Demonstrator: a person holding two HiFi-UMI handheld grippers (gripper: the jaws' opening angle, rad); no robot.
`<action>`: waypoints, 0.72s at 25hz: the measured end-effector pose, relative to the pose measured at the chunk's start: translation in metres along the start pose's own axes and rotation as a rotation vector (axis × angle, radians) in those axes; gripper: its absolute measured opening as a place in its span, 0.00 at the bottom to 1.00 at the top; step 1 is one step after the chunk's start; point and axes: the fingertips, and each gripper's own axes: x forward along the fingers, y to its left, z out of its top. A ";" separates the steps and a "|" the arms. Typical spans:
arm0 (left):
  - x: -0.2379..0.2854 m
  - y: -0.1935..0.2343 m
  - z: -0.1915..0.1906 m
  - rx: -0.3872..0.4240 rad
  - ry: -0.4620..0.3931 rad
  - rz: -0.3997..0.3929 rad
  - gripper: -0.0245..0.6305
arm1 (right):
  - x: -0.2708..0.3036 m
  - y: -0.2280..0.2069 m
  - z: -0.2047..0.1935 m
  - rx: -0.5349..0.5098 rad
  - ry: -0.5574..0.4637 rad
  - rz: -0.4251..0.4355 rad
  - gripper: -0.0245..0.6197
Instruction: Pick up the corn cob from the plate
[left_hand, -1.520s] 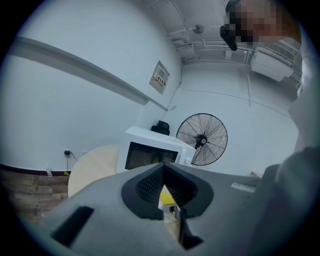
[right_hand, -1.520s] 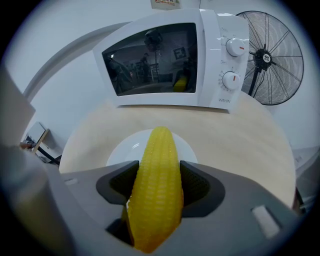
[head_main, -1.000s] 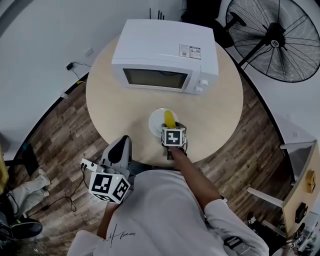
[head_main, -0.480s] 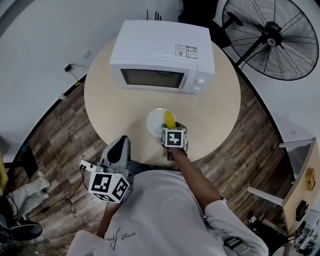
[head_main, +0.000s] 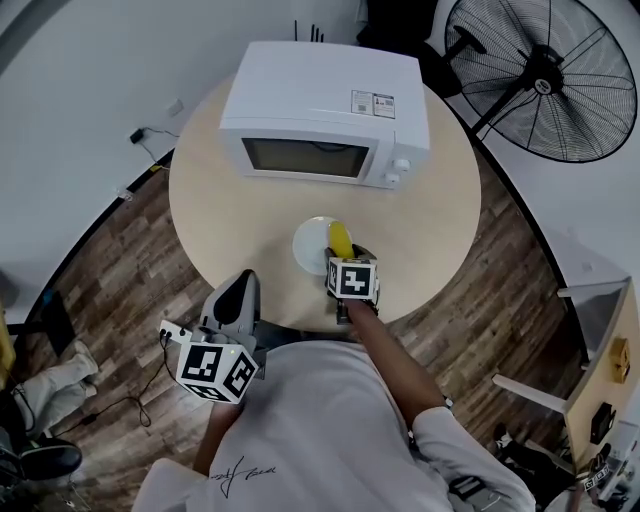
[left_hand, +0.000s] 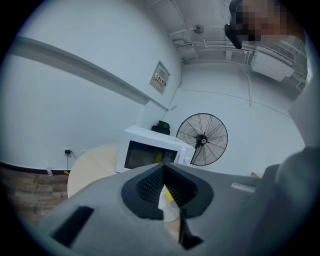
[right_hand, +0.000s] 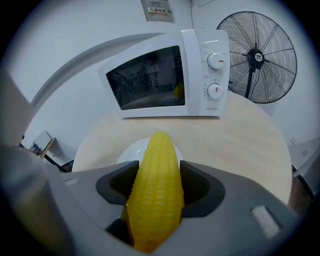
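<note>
- Two jaws of the right gripper (right_hand: 157, 187) are closed against the sides of the corn cob (right_hand: 157, 160), one ribbed pad on each flank, so the grasp itself looks made.
- Most of the cob's length sits between and in front of the pads, with its rounded tip pointing forward towards the microwave (head_main: 325, 110).
- From the head view the cob is over the right part of the white plate (head_main: 308, 245), which stands near the front edge of the round table (head_main: 210, 190).
- Whether the cob has come clear of the plate cannot be told: the right gripper view shows the plate's rim just behind and below the cob, but not the cob's underside.
- As a judgement, what is left is the lift: raising the cob straight up until it is plainly free of the plate.
- The cob is bright yellow, even in colour, with neat rows of kernels and a smooth taper; it looks firm, and it fills the gap between the pads snugly.
- The left gripper (left_hand: 164, 190) is held low beside the person's body, off the table, its jaws brought together with nothing between them.
- A large standing fan (head_main: 550, 80) is on the floor behind the table, well apart from the work.
</note>
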 end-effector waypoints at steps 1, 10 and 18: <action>0.000 0.000 0.000 0.000 0.000 0.000 0.04 | -0.002 0.000 0.001 -0.001 -0.003 0.003 0.46; -0.002 0.001 0.001 0.001 -0.004 0.007 0.04 | -0.015 -0.002 0.003 -0.001 -0.017 0.020 0.46; -0.004 0.002 0.000 0.004 -0.003 0.009 0.04 | -0.030 0.004 0.012 -0.020 -0.049 0.046 0.46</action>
